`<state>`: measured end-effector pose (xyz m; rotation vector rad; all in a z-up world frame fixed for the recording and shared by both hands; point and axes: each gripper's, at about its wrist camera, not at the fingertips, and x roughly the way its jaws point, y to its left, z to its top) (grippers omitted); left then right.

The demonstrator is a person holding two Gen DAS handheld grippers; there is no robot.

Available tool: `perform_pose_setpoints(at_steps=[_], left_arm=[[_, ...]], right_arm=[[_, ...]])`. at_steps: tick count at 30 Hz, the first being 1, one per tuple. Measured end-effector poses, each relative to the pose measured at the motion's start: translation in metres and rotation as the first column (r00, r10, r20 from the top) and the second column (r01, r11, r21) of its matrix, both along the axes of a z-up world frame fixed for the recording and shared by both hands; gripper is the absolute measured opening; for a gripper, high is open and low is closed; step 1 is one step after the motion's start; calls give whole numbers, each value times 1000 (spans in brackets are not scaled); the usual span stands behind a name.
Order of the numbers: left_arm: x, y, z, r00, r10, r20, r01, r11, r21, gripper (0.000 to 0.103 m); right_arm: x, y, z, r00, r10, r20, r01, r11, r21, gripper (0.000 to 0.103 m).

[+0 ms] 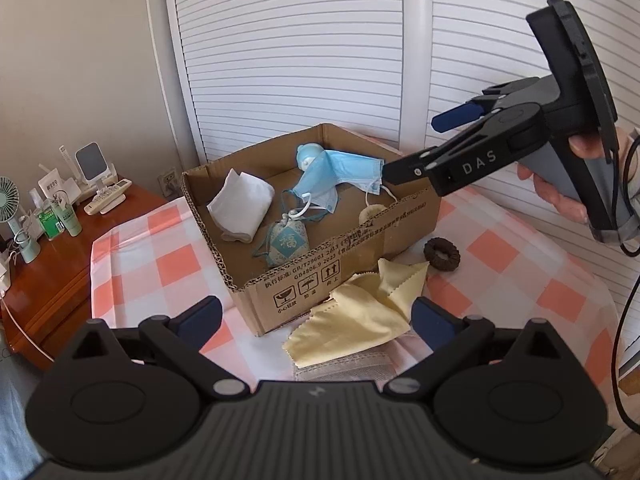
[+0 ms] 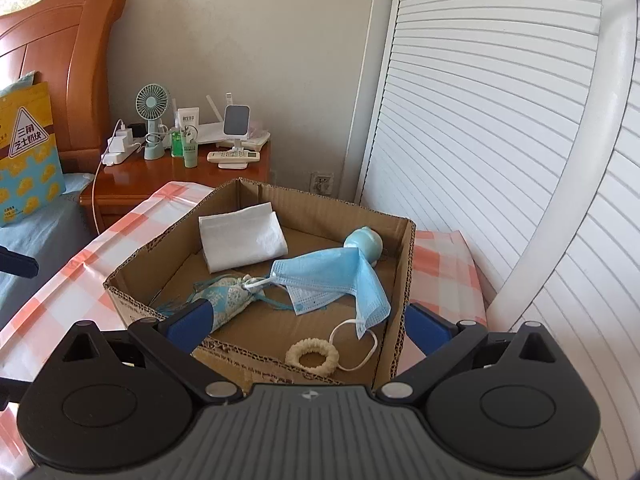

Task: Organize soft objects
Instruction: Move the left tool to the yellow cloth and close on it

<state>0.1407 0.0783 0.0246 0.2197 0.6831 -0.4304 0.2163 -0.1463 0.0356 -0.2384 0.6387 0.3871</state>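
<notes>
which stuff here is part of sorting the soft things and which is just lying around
Part of the job: cardboard box, blue face mask, white folded cloth, sachet, cream scrunchie, yellow cloth, brown scrunchie.

Lying about: desk fan, remote control, green bottle.

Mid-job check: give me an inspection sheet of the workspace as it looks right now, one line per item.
Surface: checked pink-and-white cloth, bearing the cardboard box.
Job's things, boxed: folded white cloth, blue face mask, patterned sachet, cream scrunchie, pale blue toy.
Job's things, outside: yellow cloth against the box front, brown scrunchie beside it.
Clutter: nothing seen on the cloth.
Grippers: left gripper open, empty; right gripper open, empty, over the box.
Cables: black cable hanging from the right hand.
Surroundings: nightstand with fan, remote; louvred doors; headboard.
</notes>
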Motion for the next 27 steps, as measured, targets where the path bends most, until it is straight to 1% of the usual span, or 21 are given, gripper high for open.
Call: perform_pose_setpoints(at_steps=[5, 14, 16, 18, 23, 27], left_arm=[[-11, -3, -1, 1000, 20, 22, -21, 999, 39, 102], [-24, -6, -13, 998, 56, -15, -56, 998, 25, 102], [-26, -7, -16, 997, 71, -25, -71, 997, 11, 102], [-27, -5, -19, 996, 84, -40, -85, 996, -20, 102], [-26, -3, -26, 986, 158, -48, -161, 985, -60, 102], [-23, -6, -35, 981, 191, -43, -194, 979, -65, 102]], right_arm=[[-14, -6, -8, 999, -45, -20, 45, 999, -8, 103], [-47, -11, -37, 994, -84, -76, 85, 996, 10, 103], [-55, -13, -44, 992, -97, -80, 98, 995, 4, 103], [-61, -13, -51, 991, -107, -84, 107, 994, 1, 103], [-72, -11, -66, 988, -126, -93, 126, 992, -8, 103], [-78, -15, -75, 985, -136, -105, 136, 991, -9, 103]])
